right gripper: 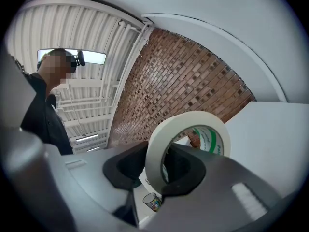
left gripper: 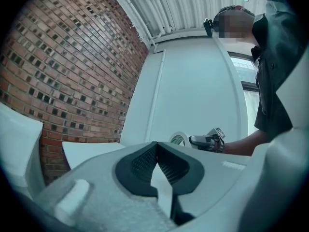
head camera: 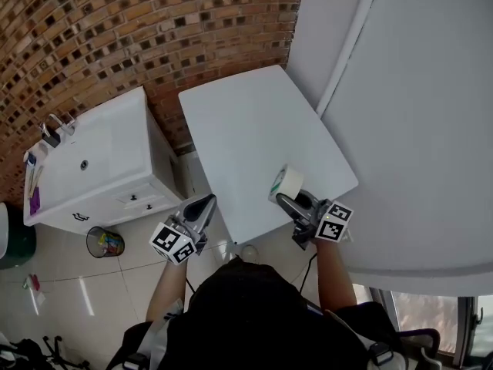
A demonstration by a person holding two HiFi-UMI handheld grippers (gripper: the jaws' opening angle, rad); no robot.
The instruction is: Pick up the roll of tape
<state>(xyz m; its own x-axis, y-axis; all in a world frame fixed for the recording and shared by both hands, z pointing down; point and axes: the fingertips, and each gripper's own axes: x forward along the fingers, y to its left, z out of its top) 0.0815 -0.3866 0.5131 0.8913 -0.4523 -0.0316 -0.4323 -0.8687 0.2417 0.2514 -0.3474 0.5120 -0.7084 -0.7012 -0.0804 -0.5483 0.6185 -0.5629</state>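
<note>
Evidently, roll of tape [right gripper: 155,149]: was held in the right gripper [head camera: 286,200]; a cream ring with a green-printed core, standing on edge.
Position of roll: over the near right part of the white table [head camera: 246,122]; judged clear of its top, as no contact with the surface showed.
Jaw state, right: partly apart and clamped on the lower arc of the roll; most of the ring stood proud of the tips.
Axis of roll: the hole appeared to run roughly across from one jaw to the other, slightly skewed, so that the pads bore on the two flat faces. The ring itself partly hid the exact contact.
Direction from claw: the roll lay directly ahead of the right jaws, on the side toward the brick wall [head camera: 115,37].
Left gripper [head camera: 206,203]: jaws closed together on nothing; held beyond the table's near left edge, over the floor, well apart from the roll.
Nearer hand: right; the left took no part in the grip.
Step in hand: pick-up judged essentially done. The coming move called only for a steady clamp, since a skewed ring could slip out.
Waste bin [head camera: 92,245]: stood on the floor by the cabinet, with colourful scraps inside.
Washbasin cabinet [head camera: 115,153]: stood left of the table. Its basin showed a drain, with a tap at the rim, and small items lay along its left edge.
</note>
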